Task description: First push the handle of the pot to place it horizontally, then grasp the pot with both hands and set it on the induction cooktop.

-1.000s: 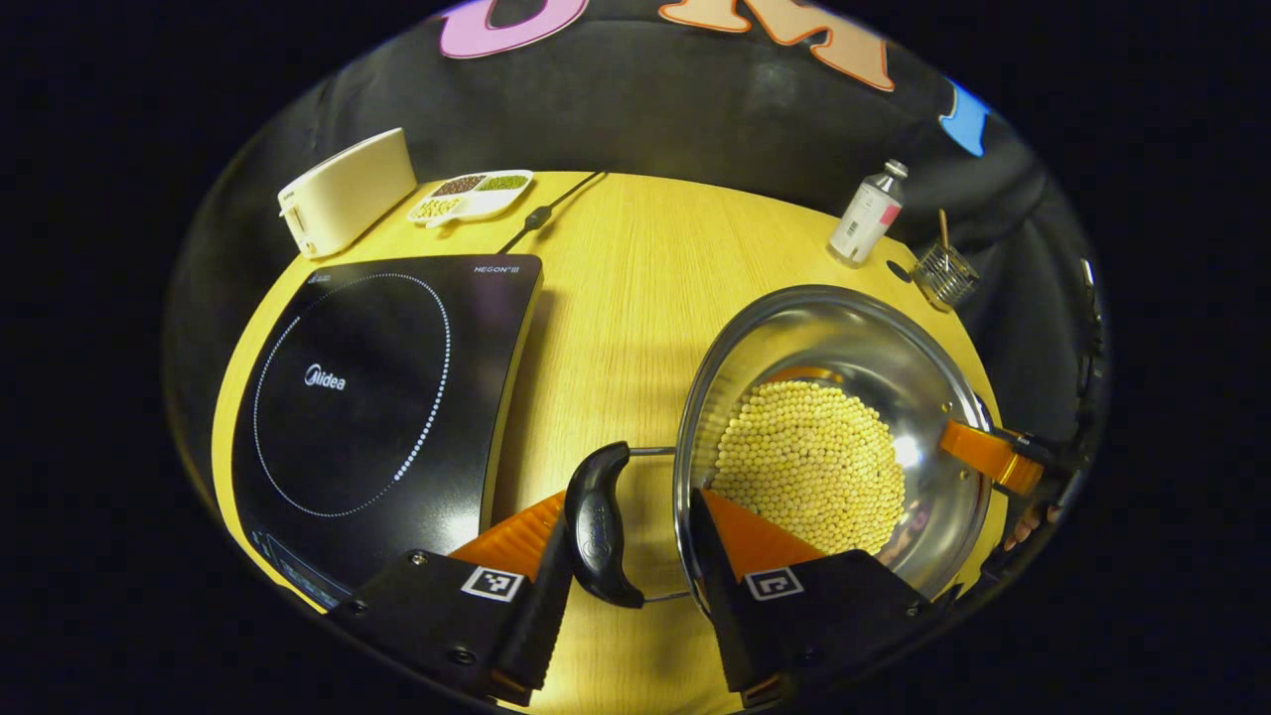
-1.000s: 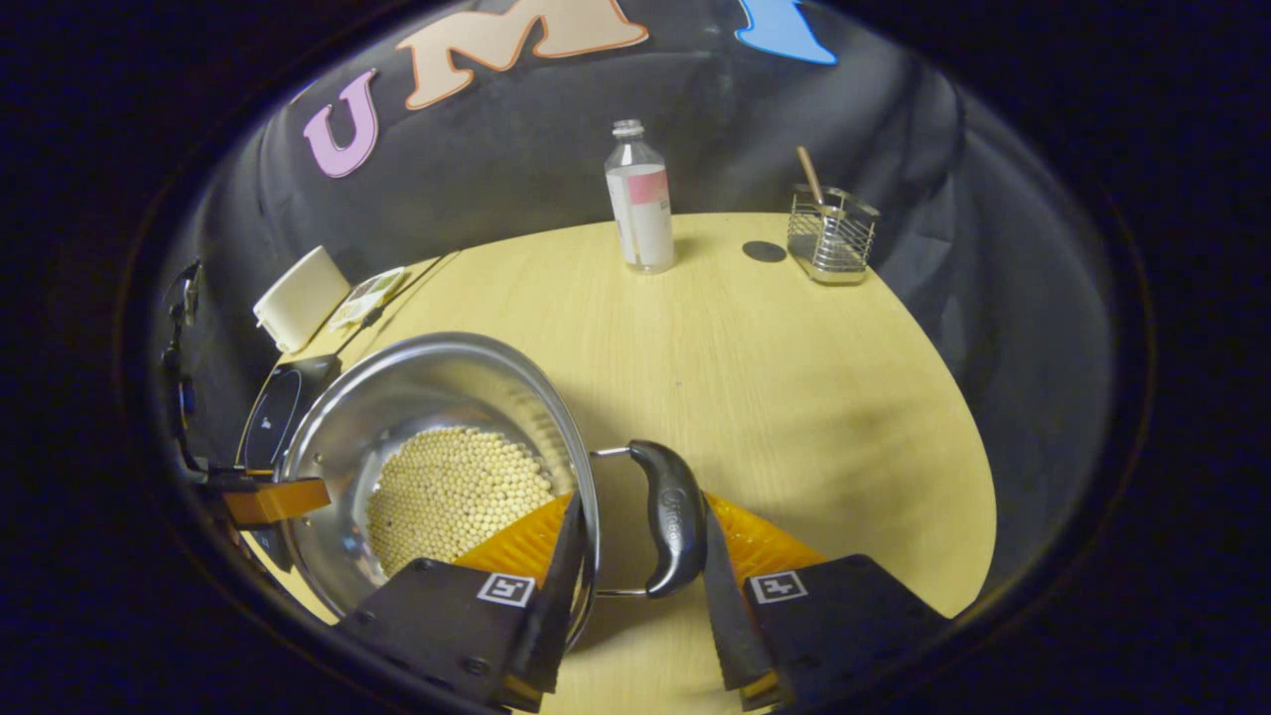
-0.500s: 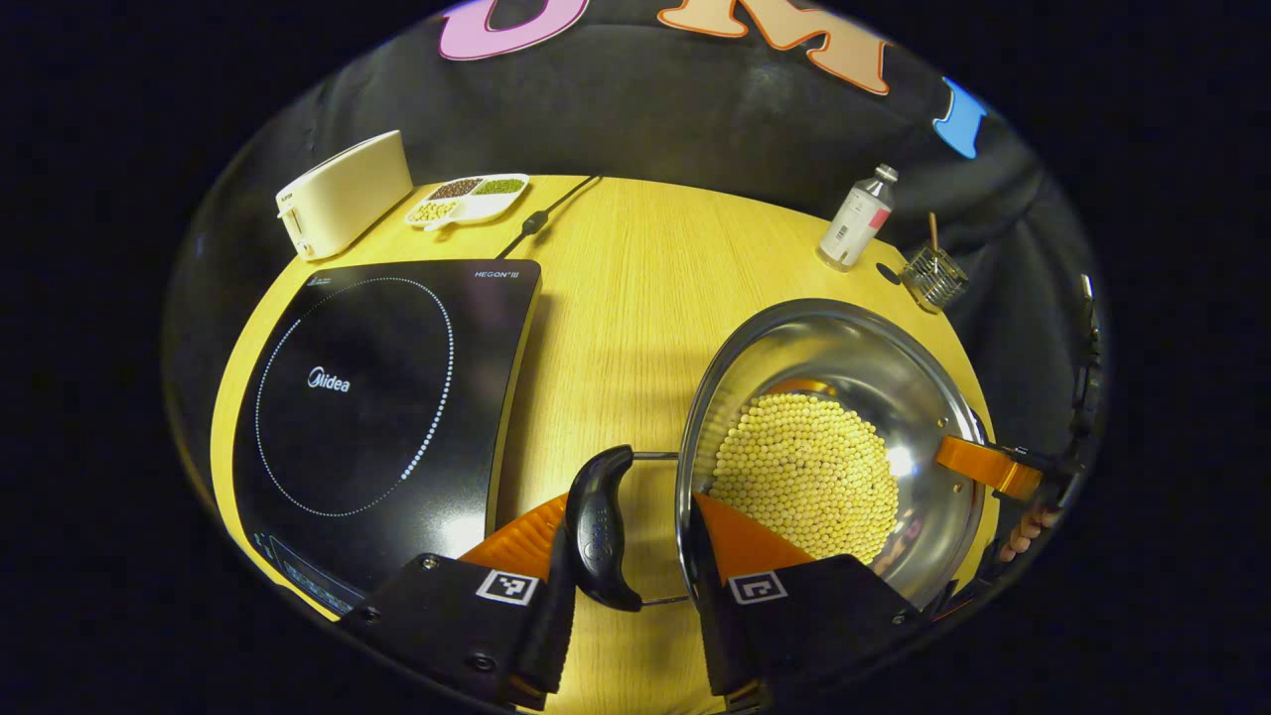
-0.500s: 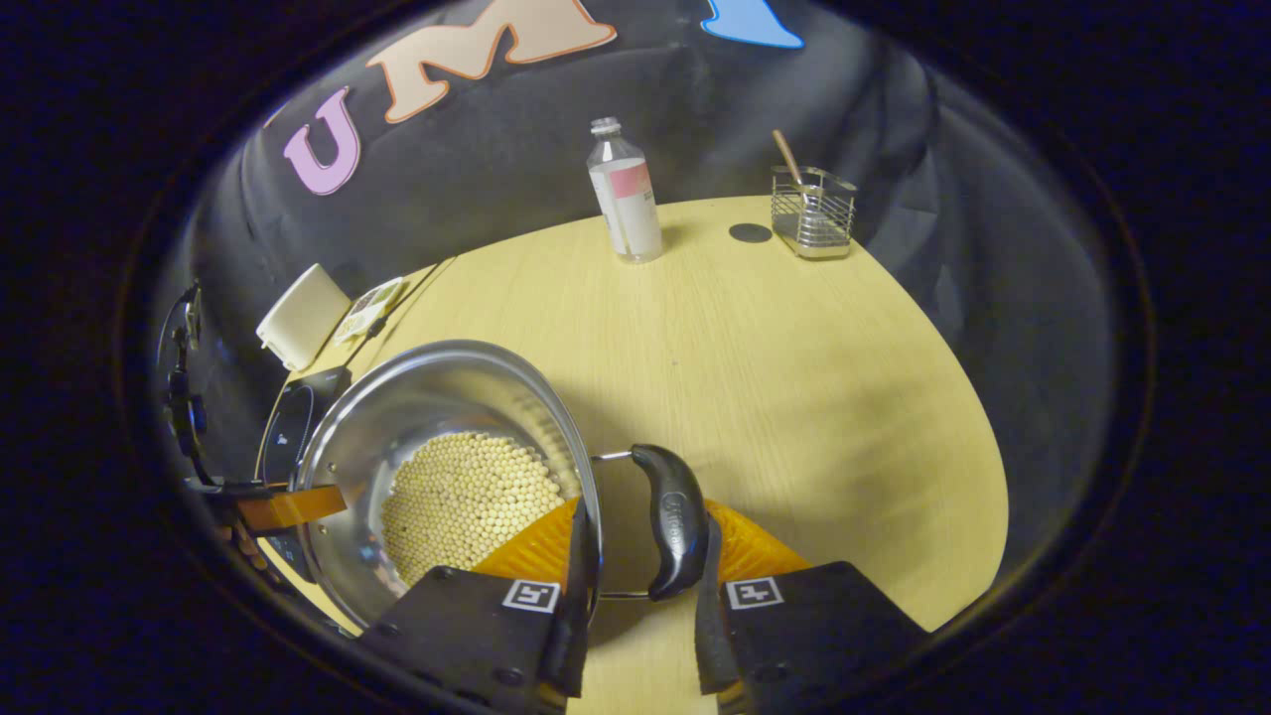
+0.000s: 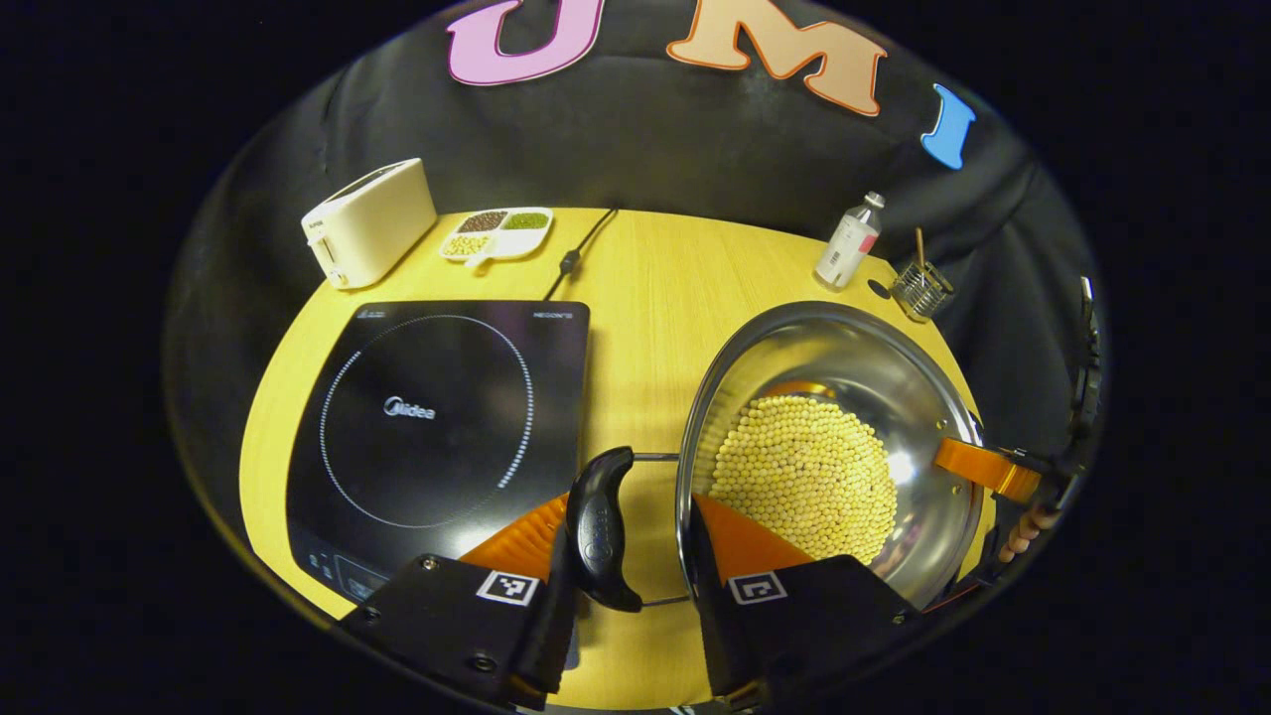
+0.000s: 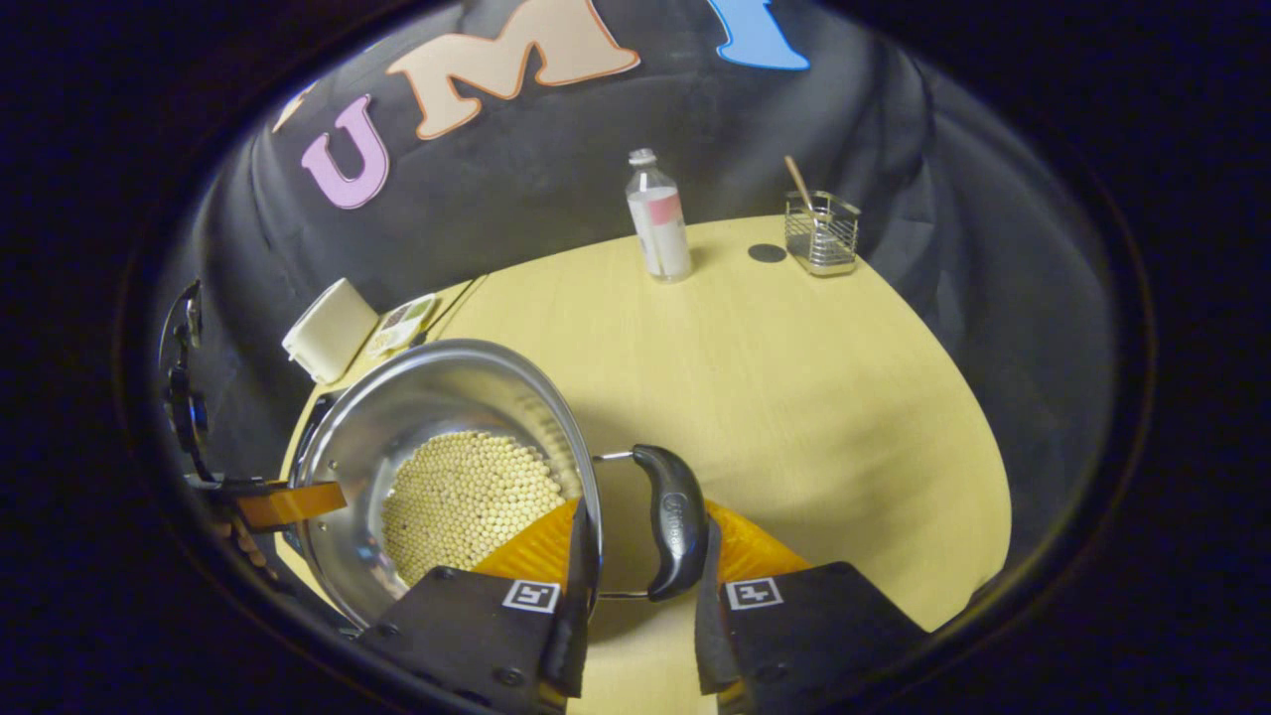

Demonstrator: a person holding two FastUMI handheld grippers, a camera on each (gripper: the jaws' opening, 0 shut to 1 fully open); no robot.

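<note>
Your left gripper (image 5: 628, 556) holds the black curved handle (image 5: 599, 526) on one side of the round steel pot (image 5: 834, 348), one finger outside the handle and one inside the rim, and the jaws look closed on handle and wall together. Your right gripper (image 6: 635, 566) holds the other black handle (image 6: 673, 521) in the same manner. The pot carries a bed of small yellow beans (image 5: 806, 472), and to me it seems lifted off the pale wooden table (image 5: 645, 298). The black glass induction cooktop (image 5: 437, 417) lies ahead and to the left of your left gripper. If one hand rises higher than the other, the pot tilts and the beans slide and spill. The handles hang on thin wire loops, so a loose pinch can let them turn. A hard landing can knock the glass
</note>
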